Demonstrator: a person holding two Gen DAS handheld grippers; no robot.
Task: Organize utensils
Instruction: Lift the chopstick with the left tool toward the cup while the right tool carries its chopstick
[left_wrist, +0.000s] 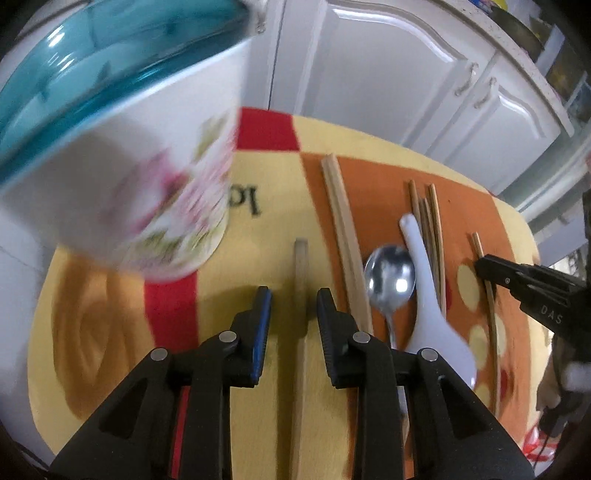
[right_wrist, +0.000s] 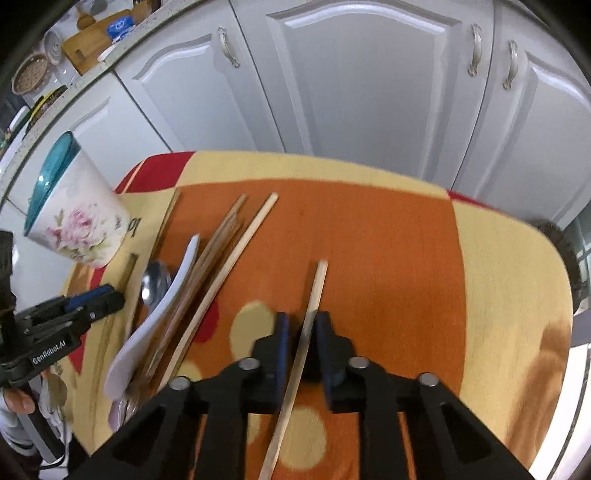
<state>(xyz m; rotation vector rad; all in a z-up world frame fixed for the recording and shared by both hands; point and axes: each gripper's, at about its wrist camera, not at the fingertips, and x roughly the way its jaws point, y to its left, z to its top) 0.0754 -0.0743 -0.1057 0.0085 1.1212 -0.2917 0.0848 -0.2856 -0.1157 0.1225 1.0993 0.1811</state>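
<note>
While lengthwise between right jaws, chopstick (right_wrist: 308, 332) points toward cabinets (right_wrist: 369, 92)

Floral cup (left_wrist: 147, 177) blocks far left; cloth (right_wrist: 388, 240) right of utensils lies bare

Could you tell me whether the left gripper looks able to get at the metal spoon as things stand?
Probably yes. The left gripper is open, straddling a single chopstick, and the metal spoon lies just to its right with its bowl uncovered. The white ceramic spoon crowds its far side, leaving little room for a finger there.
</note>
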